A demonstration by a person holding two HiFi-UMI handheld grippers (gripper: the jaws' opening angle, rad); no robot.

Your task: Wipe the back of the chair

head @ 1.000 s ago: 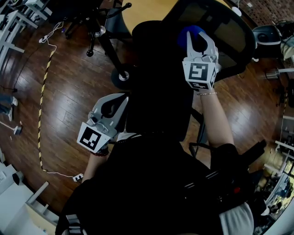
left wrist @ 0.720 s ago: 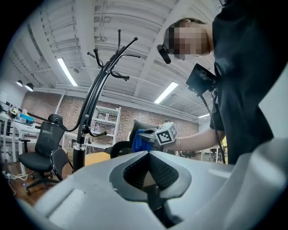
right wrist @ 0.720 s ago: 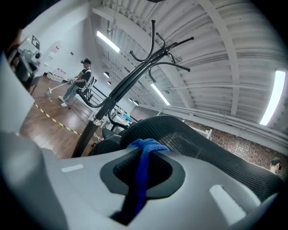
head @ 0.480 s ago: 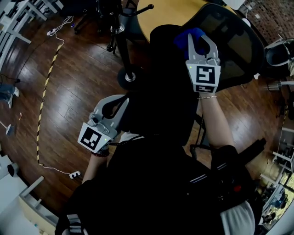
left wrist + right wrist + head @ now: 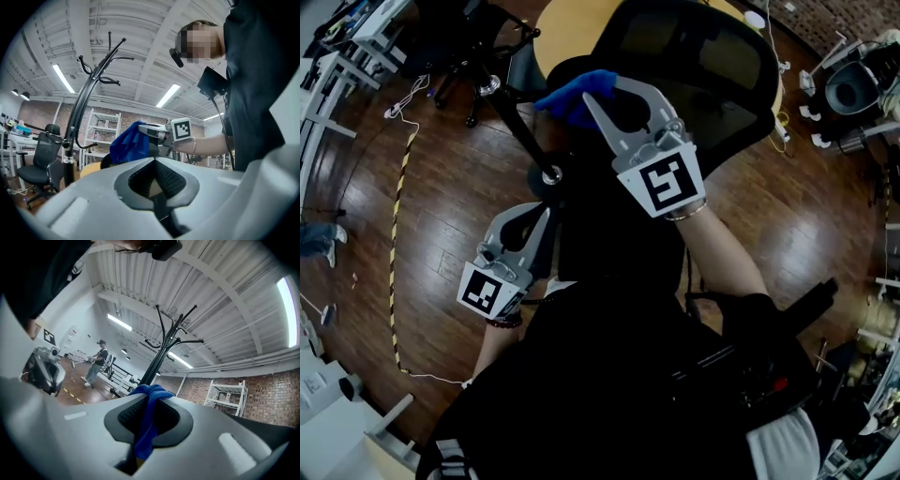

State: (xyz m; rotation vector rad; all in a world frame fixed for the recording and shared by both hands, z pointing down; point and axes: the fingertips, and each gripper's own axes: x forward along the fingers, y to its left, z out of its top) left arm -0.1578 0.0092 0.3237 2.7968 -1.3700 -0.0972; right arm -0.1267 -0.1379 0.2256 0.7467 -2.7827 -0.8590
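The black office chair has its mesh back (image 5: 712,66) at the top right of the head view, with the seat (image 5: 619,216) below it. My right gripper (image 5: 598,89) is shut on a blue cloth (image 5: 572,94), which bunches out past its tips just left of the chair back's edge. Whether the cloth touches the chair is not clear. In the right gripper view the cloth (image 5: 147,413) hangs between the jaws. My left gripper (image 5: 546,211) is low beside the seat's left edge, shut and holding nothing. In the left gripper view the cloth (image 5: 129,143) is straight ahead.
A round yellowish table (image 5: 572,23) and a coat stand's base (image 5: 548,173) sit beyond the chair. Another black chair (image 5: 469,37) stands at the top left. Yellow-black tape (image 5: 392,244) and a white cable run along the wood floor. A person (image 5: 96,364) stands far off.
My right gripper has swung left with the blue cloth, from over the chair back's mesh to its left edge. The left gripper has barely moved.
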